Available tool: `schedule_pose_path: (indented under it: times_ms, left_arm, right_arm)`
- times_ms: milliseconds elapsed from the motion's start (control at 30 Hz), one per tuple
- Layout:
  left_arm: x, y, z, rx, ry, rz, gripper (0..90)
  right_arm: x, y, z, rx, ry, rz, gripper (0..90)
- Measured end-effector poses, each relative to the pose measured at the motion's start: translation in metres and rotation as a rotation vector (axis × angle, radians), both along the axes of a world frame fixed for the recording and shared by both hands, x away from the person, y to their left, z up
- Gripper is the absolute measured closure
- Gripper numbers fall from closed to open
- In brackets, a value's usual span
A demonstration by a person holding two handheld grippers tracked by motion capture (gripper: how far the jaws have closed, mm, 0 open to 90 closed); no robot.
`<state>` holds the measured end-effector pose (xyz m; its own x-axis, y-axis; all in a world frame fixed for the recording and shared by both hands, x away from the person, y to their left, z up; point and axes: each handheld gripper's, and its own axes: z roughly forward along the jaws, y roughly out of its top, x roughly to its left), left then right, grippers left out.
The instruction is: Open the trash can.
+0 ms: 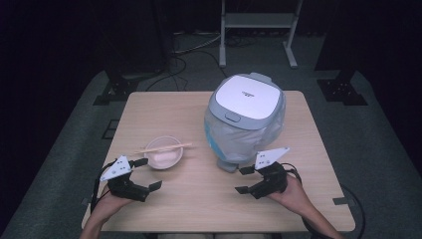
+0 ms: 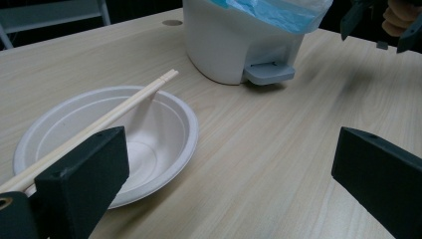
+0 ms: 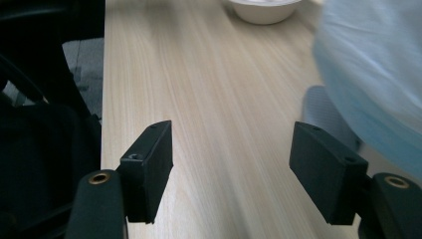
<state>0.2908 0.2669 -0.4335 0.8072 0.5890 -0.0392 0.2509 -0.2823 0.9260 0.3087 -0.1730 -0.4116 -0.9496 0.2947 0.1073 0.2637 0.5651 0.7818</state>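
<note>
Bin point(image 1: 245, 122) sits mid-right on my table point(image 1: 164, 107), white plastic pedal type, rounded body, glossy flat lid shut, pale blue liner bulging out under the lid. Grey pedal point(image 2: 268, 73) sticks out at its base toward me. Right gripper point(image 1: 247, 180) sits low just in front of that pedal, angled left across the table, fingers point(image 3: 149, 164) apart with nothing but wood grain between them. Left gripper point(image 1: 148, 174) rests near the front-left edge, hand underneath, fingers point(image 2: 82, 181) wide apart, nothing held. White disposable bowl point(image 1: 163, 152) stands just beyond the left gripper, shallow, smooth, round rim. Pale wooden chopsticks point(image 1: 165, 147) lie as a pair across its rim. Table is light wood laminate.
</note>
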Motion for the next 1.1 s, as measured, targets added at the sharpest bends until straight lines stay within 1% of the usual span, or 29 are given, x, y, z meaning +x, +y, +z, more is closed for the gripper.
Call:
schedule_pose_path:
  times_ms: [33, 67, 167, 200, 233, 267, 300, 333, 400, 433, 467, 500, 533, 667, 733, 767, 800, 867, 1000, 1100]
  left_arm:
    - [0.000, 0.000, 0.000, 0.000, 0.000, 0.000, 0.8]
    - [0.000, 0.000, 0.000, -0.001, 0.001, 0.000, 0.8]
    - [0.000, 0.000, 0.000, -0.002, 0.001, -0.002, 0.8]
    - [0.000, 0.000, 0.000, -0.002, 0.001, -0.002, 0.8]
    - [0.000, 0.000, 0.000, -0.002, 0.000, -0.003, 0.8]
    - [0.000, 0.000, 0.000, -0.003, 0.000, -0.003, 0.8]
    - [0.000, 0.000, 0.000, -0.003, 0.000, -0.003, 0.8]
    - [-0.001, 0.001, 0.000, -0.004, 0.001, -0.002, 0.8]
    - [-0.001, 0.001, 0.000, -0.002, 0.001, -0.002, 0.8]
    - [-0.001, 0.001, 0.000, -0.003, 0.001, -0.002, 0.8]
    - [-0.001, 0.002, 0.000, -0.005, 0.001, -0.002, 0.8]
    - [-0.001, 0.002, 0.000, -0.005, 0.001, -0.002, 0.8]
    - [-0.001, 0.003, 0.000, -0.005, 0.001, -0.002, 0.8]
    - [-0.001, 0.004, 0.000, -0.004, 0.003, -0.001, 0.8]
    - [-0.001, 0.003, -0.001, -0.004, 0.005, -0.001, 0.8]
    - [-0.001, 0.003, -0.001, -0.003, 0.005, -0.002, 0.8]
    - [-0.001, 0.003, -0.001, -0.003, 0.005, -0.002, 0.8]
    - [-0.001, 0.003, -0.001, -0.006, 0.007, -0.002, 0.8]
    - [-0.001, 0.003, -0.001, -0.006, 0.009, -0.003, 0.8]
    - [-0.001, 0.004, -0.001, -0.006, 0.007, -0.005, 0.8]
  right_arm:
    - [0.000, 0.000, 0.000, 0.000, 0.000, 0.000, 32.0]
    - [0.002, 0.009, -0.002, -0.016, 0.004, 0.018, 32.0]
    - [0.007, 0.023, -0.004, -0.045, -0.006, 0.043, 31.5]
    - [0.007, 0.023, -0.004, -0.045, -0.006, 0.043, 31.5]
    - [0.008, 0.028, -0.005, -0.053, -0.007, 0.050, 31.2]
    - [0.012, 0.038, -0.007, -0.069, -0.011, 0.068, 30.4]
    - [0.012, 0.038, -0.007, -0.069, -0.011, 0.068, 30.4]
    - [0.016, 0.048, -0.011, -0.096, -0.016, 0.085, 29.3]
    - [0.019, 0.058, -0.014, -0.119, -0.016, 0.085, 28.7]
    - [0.019, 0.058, -0.014, -0.119, -0.016, 0.085, 28.7]
    - [0.022, 0.066, -0.018, -0.146, -0.033, 0.087, 28.3]
    - [0.022, 0.066, -0.018, -0.146, -0.033, 0.087, 28.3]
    - [0.025, 0.073, -0.022, -0.153, -0.028, 0.087, 28.0]
    - [0.028, 0.080, -0.026, -0.172, -0.024, 0.084, 26.4]
    - [0.035, 0.087, -0.028, -0.194, -0.045, 0.074, 24.9]
    - [0.037, 0.090, -0.029, -0.200, -0.041, 0.063, 24.4]
    - [0.037, 0.090, -0.029, -0.200, -0.041, 0.063, 24.4]
    - [0.044, 0.095, -0.029, -0.212, -0.054, 0.045, 24.9]
    - [0.047, 0.103, -0.030, -0.230, -0.075, 0.046, 24.4]
    - [0.050, 0.109, -0.031, -0.232, -0.072, 0.044, 24.4]
